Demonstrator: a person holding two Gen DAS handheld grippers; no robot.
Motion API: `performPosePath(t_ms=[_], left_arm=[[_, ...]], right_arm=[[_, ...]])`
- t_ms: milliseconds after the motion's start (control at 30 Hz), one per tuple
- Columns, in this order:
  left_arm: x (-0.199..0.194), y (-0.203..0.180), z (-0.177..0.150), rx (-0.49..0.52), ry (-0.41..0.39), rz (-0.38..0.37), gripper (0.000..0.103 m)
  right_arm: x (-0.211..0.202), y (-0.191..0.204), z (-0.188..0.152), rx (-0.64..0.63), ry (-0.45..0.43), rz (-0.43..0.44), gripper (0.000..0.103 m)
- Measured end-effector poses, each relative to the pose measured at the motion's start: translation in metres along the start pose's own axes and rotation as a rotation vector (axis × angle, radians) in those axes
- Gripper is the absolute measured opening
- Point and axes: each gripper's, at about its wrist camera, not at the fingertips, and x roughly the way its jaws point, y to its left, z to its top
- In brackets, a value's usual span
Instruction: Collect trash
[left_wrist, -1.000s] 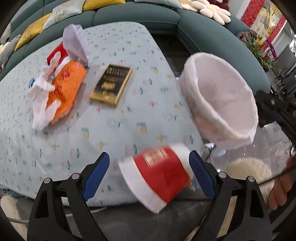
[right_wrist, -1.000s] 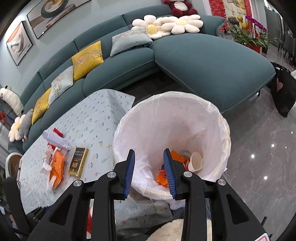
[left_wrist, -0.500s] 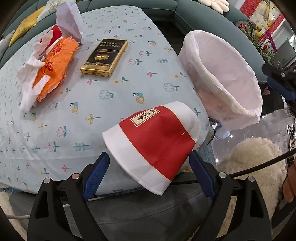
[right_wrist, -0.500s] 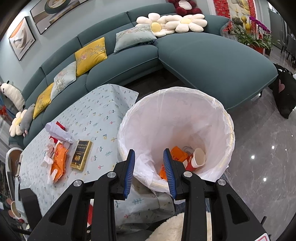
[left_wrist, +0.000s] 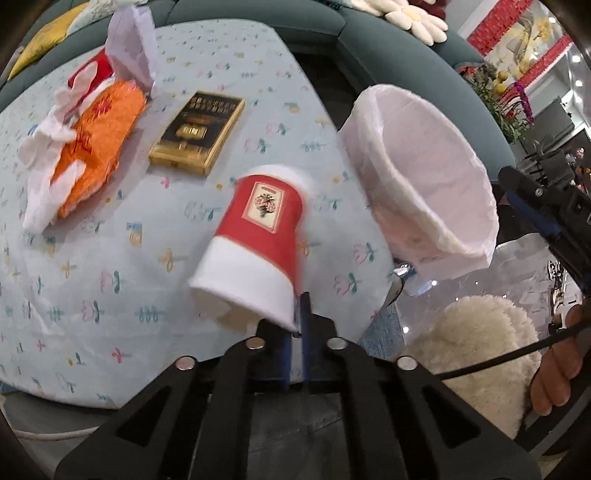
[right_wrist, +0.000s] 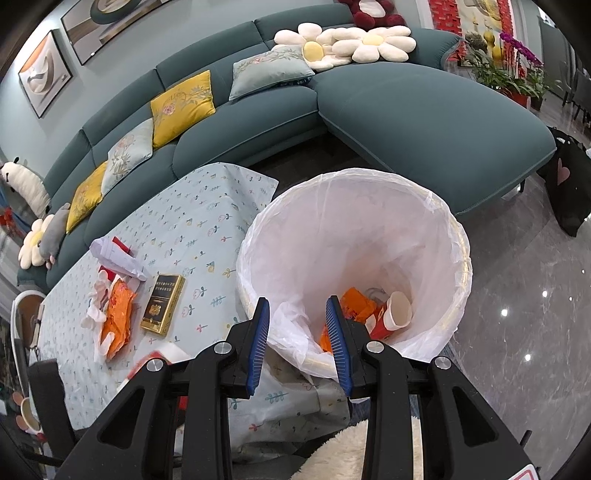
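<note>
White-lined bin (right_wrist: 436, 236), red cup (right_wrist: 391, 317), seemingly orange wrappers (right_wrist: 354, 306) inside

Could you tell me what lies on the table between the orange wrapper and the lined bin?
In the right wrist view, the black-and-gold box lies between the orange wrapper and the lined bin; beyond it, only tablecloth.

No legible wording anywhere. Only a cream label with a red emblem on the red paper cup (left_wrist: 258, 236) at centre frame, gold print too blurred to read on the black-and-gold box (left_wrist: 197, 133) at upper left, and unreadable white marks on the orange wrapper (left_wrist: 98, 147).
</note>
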Motion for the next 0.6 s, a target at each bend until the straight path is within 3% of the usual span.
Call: performPosePath(t_ms=[267,600], left_arm=[[-0.016,-0.025,0.021,0.086,-0.073,-0.015,0.003],[-0.026,-0.096,0.076,0.186,-0.135,-0.136,0.003]], right_arm=[[-0.004,0.000,0.001,-0.002,-0.011,-0.003,0.032],[-0.019,-0.030,0.016,0.037,-0.069,-0.048,0.032]])
